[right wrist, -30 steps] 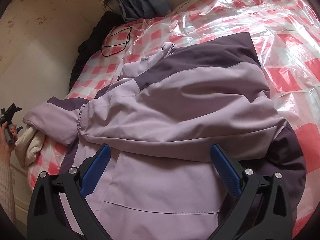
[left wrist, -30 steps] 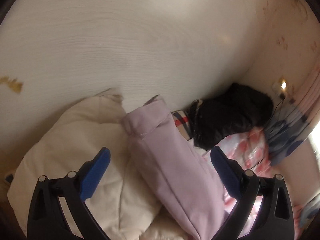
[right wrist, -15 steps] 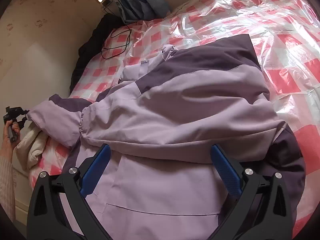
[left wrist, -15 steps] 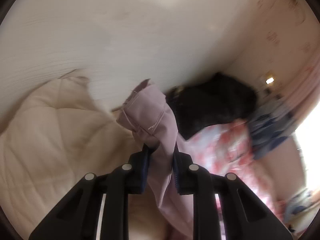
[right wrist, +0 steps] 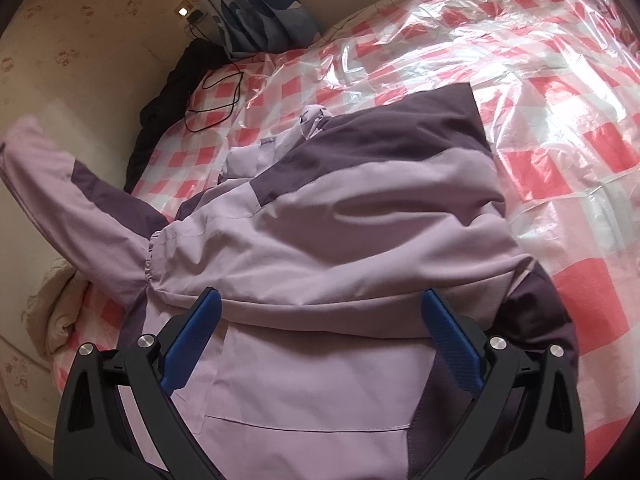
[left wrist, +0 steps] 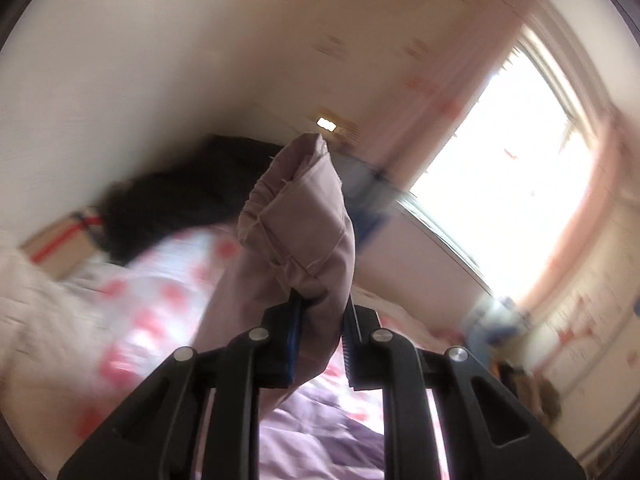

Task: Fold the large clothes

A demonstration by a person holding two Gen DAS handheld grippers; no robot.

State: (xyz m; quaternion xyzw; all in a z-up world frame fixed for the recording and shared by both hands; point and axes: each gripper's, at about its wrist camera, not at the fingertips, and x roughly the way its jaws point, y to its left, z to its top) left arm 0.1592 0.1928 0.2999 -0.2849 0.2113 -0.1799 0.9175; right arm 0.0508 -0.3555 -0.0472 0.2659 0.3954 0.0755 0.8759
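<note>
- The left claw [left wrist: 318, 340] is closed down narrow on the sleeve [left wrist: 304, 232] of the jacket [right wrist: 340, 248], with the lilac cloth pinched between its two blue pads [left wrist: 294, 336].
- The sleeve's gathered cuff [left wrist: 298, 176] stands up above the fingers in the left wrist view, and the rest of the sleeve hangs down past the left finger toward the bed.
- In the right wrist view the same sleeve [right wrist: 72, 196] is lifted off the bed at the left edge, angled up and away from the jacket body; the left claw itself is out of that frame.
- The right claw [right wrist: 320, 340] is spread wide and grips nothing; its blue pads [right wrist: 192, 336] sit over the lower front of the jacket. Whether they touch the cloth cannot be told.
- The jacket lies spread on the bed [right wrist: 560, 128], lilac with dark purple panels, its other sleeve folded across the chest.
- The bed carries a red-and-white check cover under a clear plastic sheet [right wrist: 460, 40].
- A black cable [right wrist: 216, 100] lies looped on the cover near the wall, beside a dark garment [right wrist: 160, 120] and a blue patterned curtain [right wrist: 260, 8].
- A cream quilt [right wrist: 60, 304] is bunched at the bed's left edge.
- The left wrist view is motion-blurred; a bright window [left wrist: 512, 184] fills its right side.
- No brand, label or readable writing can be made out on the jacket or anywhere else.
</note>
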